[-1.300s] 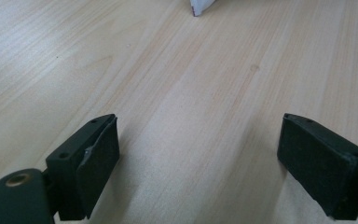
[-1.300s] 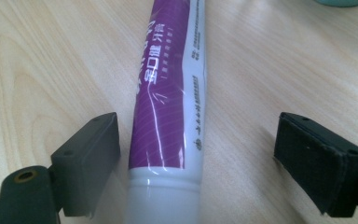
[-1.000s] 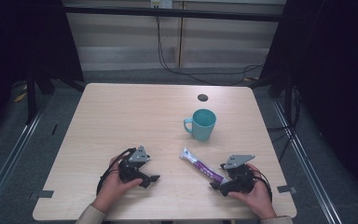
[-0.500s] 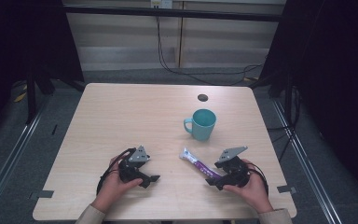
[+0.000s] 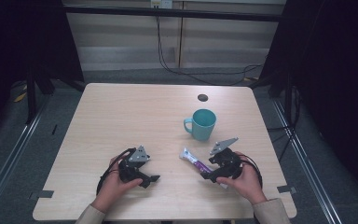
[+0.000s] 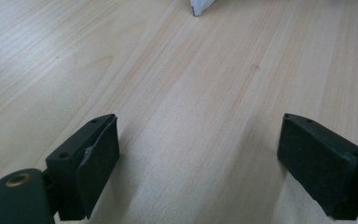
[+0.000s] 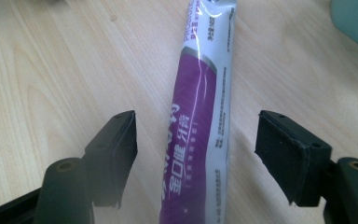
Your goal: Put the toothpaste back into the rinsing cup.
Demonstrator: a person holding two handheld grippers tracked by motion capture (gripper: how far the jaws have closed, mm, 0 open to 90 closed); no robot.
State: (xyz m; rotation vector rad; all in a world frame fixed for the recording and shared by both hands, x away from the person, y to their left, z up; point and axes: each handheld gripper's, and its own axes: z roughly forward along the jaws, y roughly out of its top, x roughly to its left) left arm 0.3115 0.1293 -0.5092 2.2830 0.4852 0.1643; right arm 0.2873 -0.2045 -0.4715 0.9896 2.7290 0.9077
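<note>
high view: the right tongs [image 5: 209, 176] have slid in from the table's right edge toward the long purple-and-silver foil sachet [image 5: 193, 161] and lifted a little since a second ago; they now sit over its near end. the sachet lies flat on the pale wooden table [image 5: 121, 116], slanted, close to the near edge and right of the middle, in the same spot as before. the teal ceramic mug [image 5: 202, 124] stands upright just beyond it, apart from it, handle toward the left edge. the left tongs [image 5: 151, 179] rest near the near edge, left of the middle, unmoved.

left gripper view: the left tongs [image 6: 198, 161] stand wide apart with bare table between the jaws. a white corner of the sachet [image 6: 200, 6] peeks in at the top, well ahead of them.

right gripper view: the right tongs [image 7: 196, 156] straddle the sachet [image 7: 198, 121], which runs lengthwise up between the jaws. the jaws have just been closing, yet a gap of table shows on either side, so the pads do not press it. the mug's [image 7: 354, 21] side shows at the top right.

judging from this, the reach is done and the pinch is under way; the sachet is lined up but not yet gripped, so the jaws must finish closing before any lift.
</note>
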